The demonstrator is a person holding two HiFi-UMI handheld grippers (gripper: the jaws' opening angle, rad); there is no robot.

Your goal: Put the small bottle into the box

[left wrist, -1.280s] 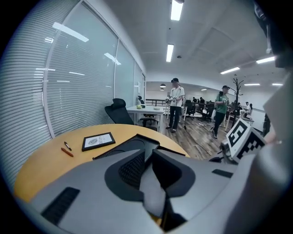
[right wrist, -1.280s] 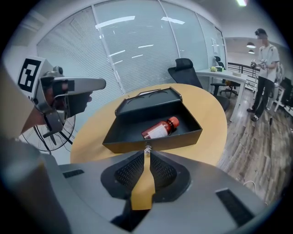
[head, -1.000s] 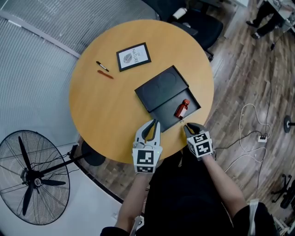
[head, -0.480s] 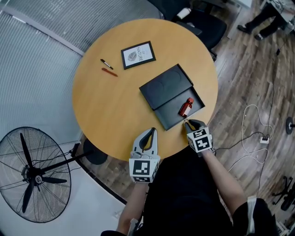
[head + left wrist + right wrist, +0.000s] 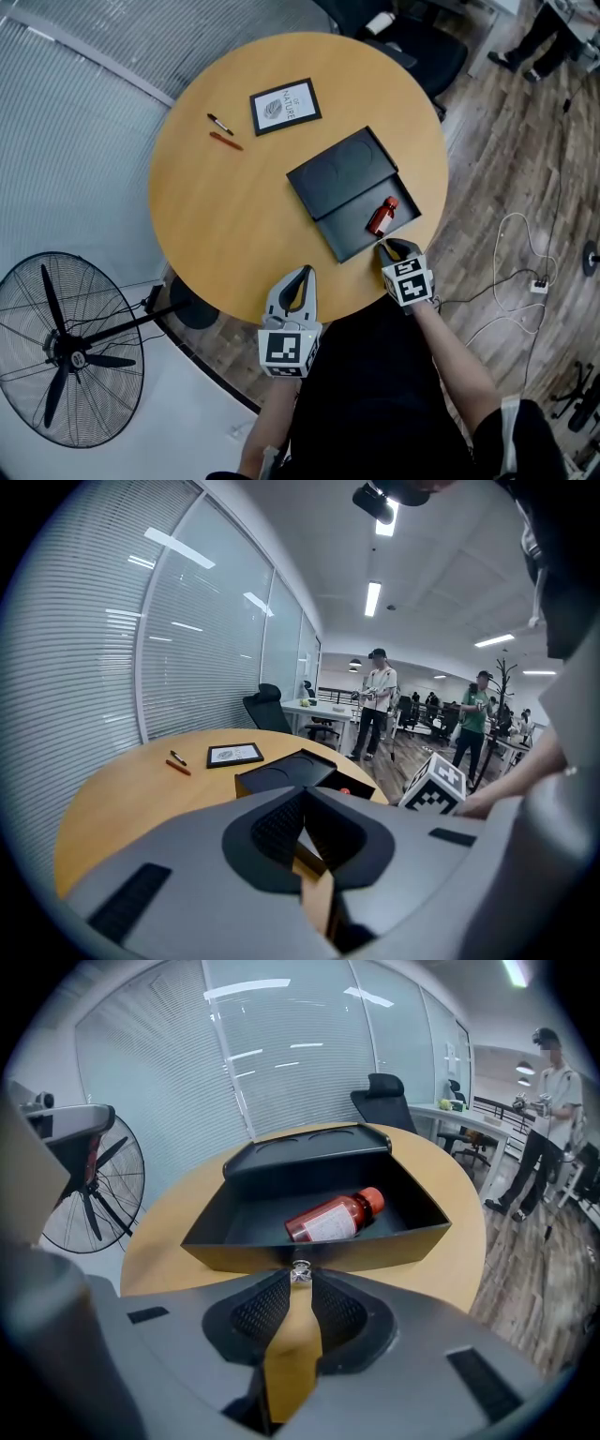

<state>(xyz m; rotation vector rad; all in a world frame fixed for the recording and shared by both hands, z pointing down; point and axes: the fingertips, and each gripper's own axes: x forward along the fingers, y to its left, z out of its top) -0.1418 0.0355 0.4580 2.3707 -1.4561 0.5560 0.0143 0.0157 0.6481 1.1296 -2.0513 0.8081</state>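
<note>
The small red bottle [image 5: 382, 217] [image 5: 333, 1218] lies on its side inside the open black box [image 5: 353, 243] [image 5: 319, 1252]. The box's lid [image 5: 342, 172] lies flat behind it. My right gripper [image 5: 389, 246] [image 5: 300, 1279] points down at the box's near wall. Its jaws have just been opening, and only tabletop shows in the narrow gap between the pads. A small silvery fitting on the wall sits right at the tips. My left gripper [image 5: 302, 274] [image 5: 302, 792] is shut on nothing over the table's near edge, left of the box [image 5: 281, 777].
A framed card [image 5: 285, 105] and two pens [image 5: 221, 133] lie at the far side of the round wooden table [image 5: 225, 216]. A standing fan [image 5: 66, 352] is on the floor to the left. An office chair [image 5: 412, 42] stands beyond the table, with people behind it.
My left gripper has drawn back toward the table's near edge and its jaws have closed. The right gripper stays at the box's near wall. The bottle has not moved.
</note>
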